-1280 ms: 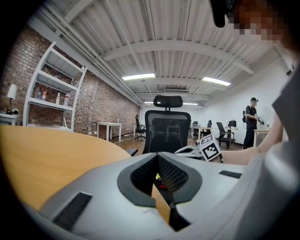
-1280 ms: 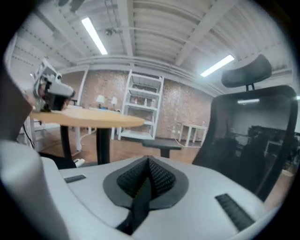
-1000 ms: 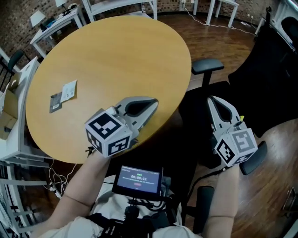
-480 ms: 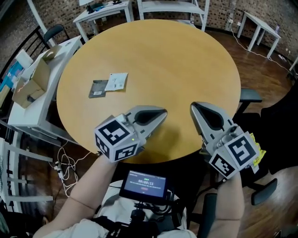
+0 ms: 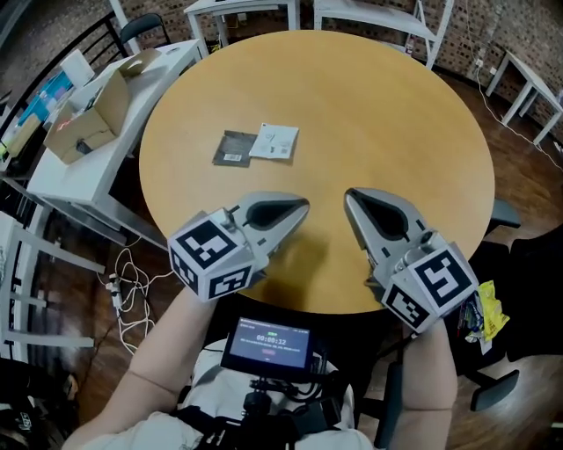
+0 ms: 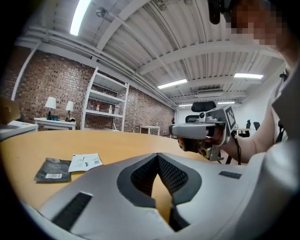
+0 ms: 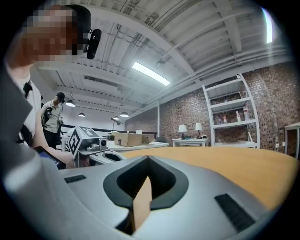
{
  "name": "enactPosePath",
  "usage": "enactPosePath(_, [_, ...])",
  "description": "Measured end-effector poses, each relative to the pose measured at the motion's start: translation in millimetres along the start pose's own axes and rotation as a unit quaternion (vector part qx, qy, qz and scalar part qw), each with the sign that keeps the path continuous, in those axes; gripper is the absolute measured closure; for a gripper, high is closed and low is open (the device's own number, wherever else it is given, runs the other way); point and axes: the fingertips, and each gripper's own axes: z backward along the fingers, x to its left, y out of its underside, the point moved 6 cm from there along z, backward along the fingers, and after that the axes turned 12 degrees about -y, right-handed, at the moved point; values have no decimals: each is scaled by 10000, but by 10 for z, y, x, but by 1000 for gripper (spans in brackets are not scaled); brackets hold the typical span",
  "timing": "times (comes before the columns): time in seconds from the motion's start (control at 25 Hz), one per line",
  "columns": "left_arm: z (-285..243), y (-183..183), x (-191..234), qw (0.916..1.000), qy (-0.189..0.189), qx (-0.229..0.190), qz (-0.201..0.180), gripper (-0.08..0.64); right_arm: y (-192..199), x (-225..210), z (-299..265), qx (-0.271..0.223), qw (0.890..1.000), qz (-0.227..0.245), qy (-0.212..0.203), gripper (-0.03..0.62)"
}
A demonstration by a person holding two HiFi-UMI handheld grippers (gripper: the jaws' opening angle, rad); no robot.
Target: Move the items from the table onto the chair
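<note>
On the far left part of the round wooden table [image 5: 396, 114] lie two flat packets side by side: a dark grey packet [image 5: 233, 148] [image 6: 52, 169] and a white packet [image 5: 274, 141] [image 6: 85, 162]. My left gripper [image 5: 303, 206] [image 6: 157, 154] hovers over the table's near edge, shut and empty, pointing roughly level. Beside it on the right, my right gripper [image 5: 349, 195] [image 7: 147, 158] is also shut and empty. Both are well short of the packets. The black chair [image 5: 532, 281] stands at the lower right; a yellow packet [image 5: 484, 315] appears to lie on it.
A white desk [image 5: 132, 167] with an open cardboard box [image 5: 88, 123] stands left of the table, with cables [image 5: 123, 281] on the floor below it. White tables [image 5: 378, 13] stand behind. A small screen [image 5: 268, 338] hangs at the person's chest.
Both grippers swung left, away from the chair, and now sit over the table's near edge. The right gripper came from above the chair seat. Both stayed shut.
</note>
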Motion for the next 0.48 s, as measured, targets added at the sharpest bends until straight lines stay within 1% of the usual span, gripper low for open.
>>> enactPosePath(0.12, [93,6,83,10000,-86,-4,15,555,13,48,-153,41,9999,-25,-134,588])
enactPosePath(0.28, [119,-4,120,9999,-91,-42,-4,555,43,73,-292,69,9997,-61,-239,588])
enactPosePath(0.48, [126,3,107,10000,-94,-31,-6,555,42,72,-316,44,9996,-76,-268,588])
